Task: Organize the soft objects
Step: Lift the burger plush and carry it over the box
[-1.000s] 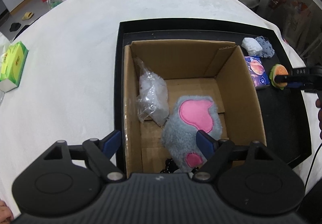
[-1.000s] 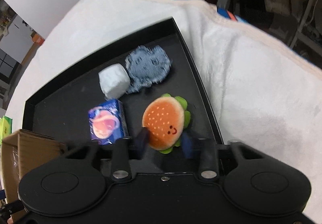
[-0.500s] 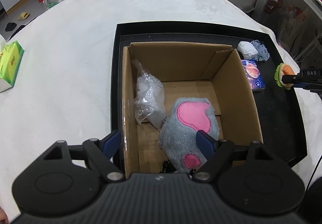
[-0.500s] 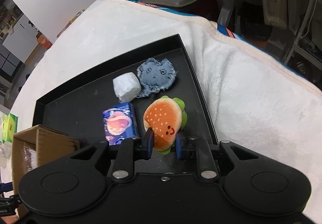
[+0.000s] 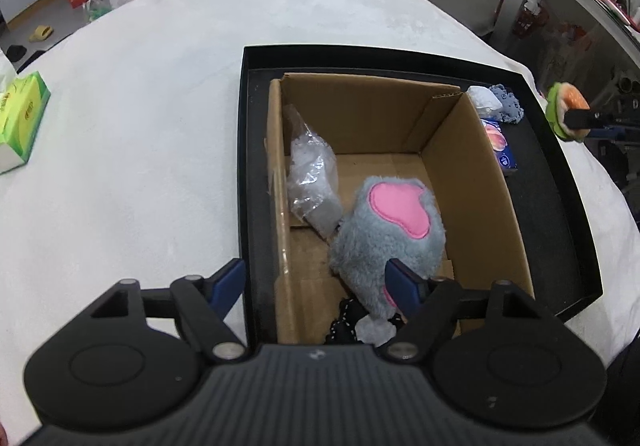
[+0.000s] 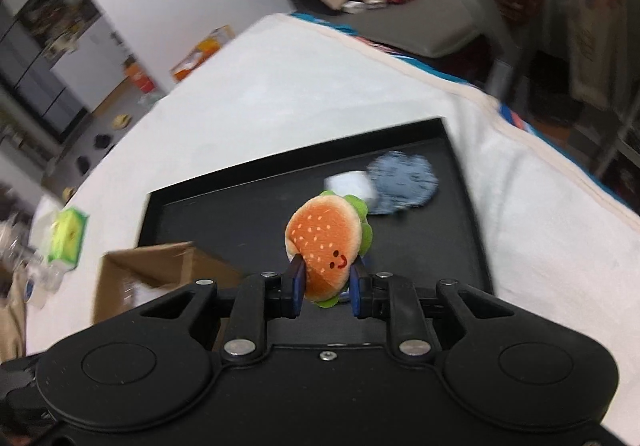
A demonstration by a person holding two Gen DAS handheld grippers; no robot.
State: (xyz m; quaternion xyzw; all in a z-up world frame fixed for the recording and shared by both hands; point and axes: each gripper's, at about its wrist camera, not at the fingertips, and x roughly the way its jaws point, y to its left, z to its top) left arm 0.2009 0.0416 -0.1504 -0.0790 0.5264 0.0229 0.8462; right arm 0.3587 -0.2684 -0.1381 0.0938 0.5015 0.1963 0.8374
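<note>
An open cardboard box point(image 5: 472, 181) stands in a black tray point(image 5: 560, 205) on a white fleece cover. Inside it lie a grey plush with a pink patch point(image 5: 384, 238) and a clear plastic bag point(image 5: 312, 181). My left gripper point(image 5: 316, 284) hovers over the box's near left wall. Its jaws are closing and press on nothing. My right gripper point(image 6: 326, 288) is shut on a small burger plush point(image 6: 324, 238), held in the air above the tray point(image 6: 240, 213). The left wrist view shows the burger plush point(image 5: 560, 105) off the tray's right rim.
On the tray right of the box lie a white soft lump point(image 5: 484, 97), a blue-grey knitted piece point(image 5: 506, 107) and a small pack with a planet picture point(image 5: 500, 145). A green tissue box point(image 5: 20, 117) sits far left. A black cord point(image 5: 344, 326) lies in the box's near end.
My right gripper closed on the burger plush and lifted it off the tray. The left gripper shifted a little over the box, its jaws slightly narrower.
</note>
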